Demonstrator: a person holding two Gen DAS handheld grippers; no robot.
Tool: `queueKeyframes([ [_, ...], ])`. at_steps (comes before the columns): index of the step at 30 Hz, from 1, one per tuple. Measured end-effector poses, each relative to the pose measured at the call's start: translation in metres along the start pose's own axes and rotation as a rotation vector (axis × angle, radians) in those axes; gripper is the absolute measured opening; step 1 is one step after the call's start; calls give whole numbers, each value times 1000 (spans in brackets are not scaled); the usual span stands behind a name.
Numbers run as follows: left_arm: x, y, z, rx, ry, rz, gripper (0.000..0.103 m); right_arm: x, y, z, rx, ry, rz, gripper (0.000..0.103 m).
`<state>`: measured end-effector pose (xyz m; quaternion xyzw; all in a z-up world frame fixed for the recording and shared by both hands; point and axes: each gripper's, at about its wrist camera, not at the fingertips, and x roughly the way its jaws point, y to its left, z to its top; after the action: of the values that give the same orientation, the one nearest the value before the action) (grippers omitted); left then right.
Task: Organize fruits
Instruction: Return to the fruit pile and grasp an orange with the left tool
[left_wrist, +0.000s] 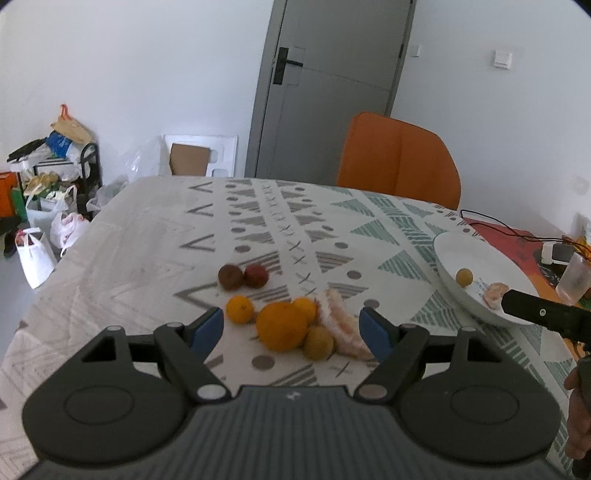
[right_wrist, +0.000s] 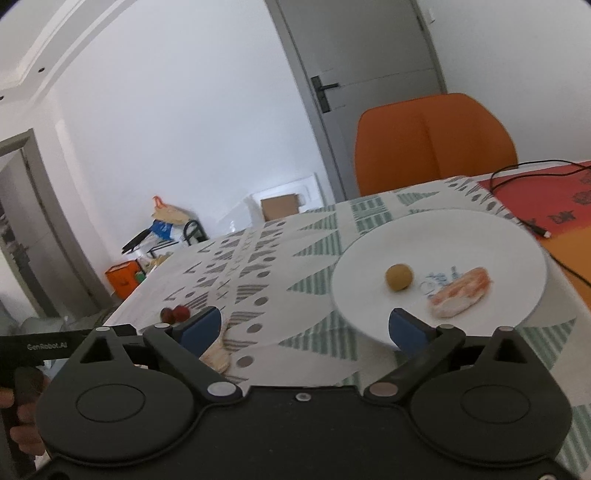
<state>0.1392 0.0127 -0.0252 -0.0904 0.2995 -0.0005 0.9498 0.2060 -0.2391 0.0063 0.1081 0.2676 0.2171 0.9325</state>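
Left tongs (left_wrist: 291, 326) were wide open and empty, low over the fruit pile on the patterned-cloth counter (left_wrist: 147, 240), framing the large round orange (left_wrist: 281, 325), probably the next pick. Right tongs (right_wrist: 304, 325) were also wide open and empty, just short of the white round plate (right_wrist: 369, 258), which held a small tan round fruit (right_wrist: 399, 277) and a peeled pinkish citrus segment (right_wrist: 460, 291), likely just dropped off.

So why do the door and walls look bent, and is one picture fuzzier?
Left wrist view: fisheye lens bows the door; fruit looks fairly sharp. Right wrist view: same bending, and the plate and tablecloth look smeared, likely motion blur.
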Motion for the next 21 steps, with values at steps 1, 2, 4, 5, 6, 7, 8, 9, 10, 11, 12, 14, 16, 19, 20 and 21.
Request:
queueKeyframes([
  [1, -1, 1, -2, -3, 3, -1, 79, 1, 2, -1, -5, 5, 6, 100],
  [2, -1, 1, -4, -7, 6, -1, 79, 2, 5, -2, -10, 10, 11, 101],
  [4, -2, 2, -9, -14, 16, -9, 79, 4, 7, -4, -18, 20, 13, 103],
  [5, -2, 2, -11, -17, 19, -12, 79, 6, 8, -4, -22, 28, 16, 103],
  [6, -3, 2, -13, -18, 21, -14, 79, 7, 9, -5, -25, 34, 21, 103],
  [7, -3, 1, -16, -18, 23, -16, 79, 7, 10, -6, -28, 39, 23, 103],
  [8, -4, 1, -18, -17, 25, -19, 79, 8, 11, -7, -31, 43, 24, 103],
  [9, -4, 0, -20, -17, 27, -24, 79, 8, 12, -8, -35, 48, 24, 103],
  [10, -3, -1, -22, -18, 32, -29, 79, 8, 13, -9, -36, 51, 25, 103],
  [11, -2, -2, -23, -19, 38, -33, 78, 9, 14, -10, -37, 56, 27, 103],
  [12, -2, -2, -25, -20, 40, -36, 78, 9, 14, -11, -38, 62, 29, 103],
  [14, -1, -5, -28, -21, 38, -39, 76, 9, 15, -12, -46, 70, 35, 103],
  [16, -1, -6, -31, -22, 38, -48, 75, 9, 17, -15, -57, 83, 41, 103],
  [19, 1, -8, -37, -21, 48, -57, 69, 11, 20, -20, -71, 102, 53, 103],
  [20, 1, -9, -38, -19, 52, -60, 65, 12, 21, -21, -74, 108, 54, 103],
  [21, 2, -9, -40, -18, 56, -63, 63, 13, 22, -22, -75, 114, 55, 103],
])
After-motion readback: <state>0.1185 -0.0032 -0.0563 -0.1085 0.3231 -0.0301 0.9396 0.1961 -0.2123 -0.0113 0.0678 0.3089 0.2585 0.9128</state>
